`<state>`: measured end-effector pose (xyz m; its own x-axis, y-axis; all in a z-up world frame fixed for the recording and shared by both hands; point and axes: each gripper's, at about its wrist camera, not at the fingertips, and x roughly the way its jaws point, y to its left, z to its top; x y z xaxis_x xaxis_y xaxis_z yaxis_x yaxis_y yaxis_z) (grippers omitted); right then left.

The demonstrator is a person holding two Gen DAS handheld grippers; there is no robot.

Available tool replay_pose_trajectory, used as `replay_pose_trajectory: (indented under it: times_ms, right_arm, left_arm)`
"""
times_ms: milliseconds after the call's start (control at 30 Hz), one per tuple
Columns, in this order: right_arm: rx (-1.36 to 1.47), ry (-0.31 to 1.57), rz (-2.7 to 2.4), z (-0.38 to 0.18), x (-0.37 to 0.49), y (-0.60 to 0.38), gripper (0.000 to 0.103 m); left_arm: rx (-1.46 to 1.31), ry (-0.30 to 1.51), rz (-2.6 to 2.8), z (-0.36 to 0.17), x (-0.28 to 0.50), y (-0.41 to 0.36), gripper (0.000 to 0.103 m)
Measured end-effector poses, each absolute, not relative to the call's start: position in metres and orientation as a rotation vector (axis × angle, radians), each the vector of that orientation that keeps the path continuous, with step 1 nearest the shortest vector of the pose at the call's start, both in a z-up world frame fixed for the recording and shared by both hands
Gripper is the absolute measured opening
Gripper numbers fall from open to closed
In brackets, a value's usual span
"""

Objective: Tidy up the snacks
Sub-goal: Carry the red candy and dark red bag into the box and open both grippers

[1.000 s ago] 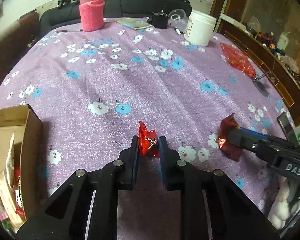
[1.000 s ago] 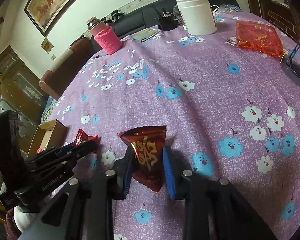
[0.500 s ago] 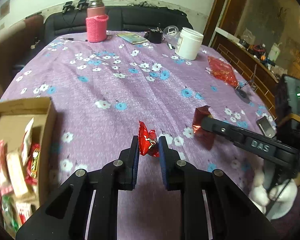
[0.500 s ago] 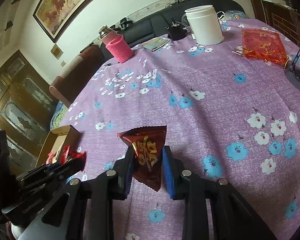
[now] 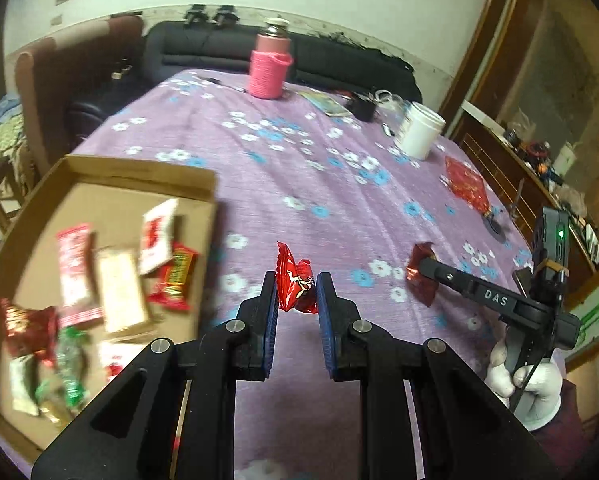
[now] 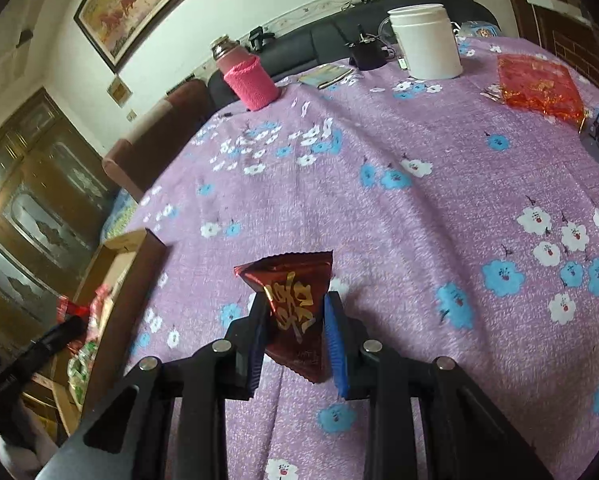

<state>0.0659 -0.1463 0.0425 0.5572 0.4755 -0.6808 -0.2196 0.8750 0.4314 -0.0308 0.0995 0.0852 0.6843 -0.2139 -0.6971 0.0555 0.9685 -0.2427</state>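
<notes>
My left gripper [image 5: 297, 294] is shut on a small red wrapped candy [image 5: 293, 284], held in the air just right of an open cardboard box [image 5: 139, 172] that holds several snack packets. My right gripper [image 6: 295, 312] is shut on a dark red triangular snack packet [image 6: 293, 300] with gold lettering, above the purple flowered tablecloth [image 6: 399, 220]. The left wrist view also shows that packet [image 5: 419, 276] at the tip of the right gripper, held by a white-gloved hand [image 5: 527, 380]. The box edge [image 6: 115, 272] and the left gripper's tip with its candy show at the far left of the right wrist view.
At the far side of the table stand a pink-sleeved flask [image 5: 269, 66], a white tub [image 5: 419, 134] and a small black item [image 5: 363, 106]. A red foil bag [image 5: 467, 184] lies near the right edge. A dark sofa and a brown chair stand behind the table.
My left gripper has swung left and up with the candy, bringing the cardboard box and its packets into full view. The right gripper has stayed nearly still with its packet.
</notes>
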Motion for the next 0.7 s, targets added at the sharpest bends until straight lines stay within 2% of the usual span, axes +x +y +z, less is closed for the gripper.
replay_pose_trajectory:
  times_ms: [700]
  right_arm:
    - [0.153, 0.886, 0.564, 0.091, 0.019, -0.033, 0.03]
  left_arm:
    - [-0.266, 0.723, -0.02, 0.089, -0.074, 0.188, 0.018]
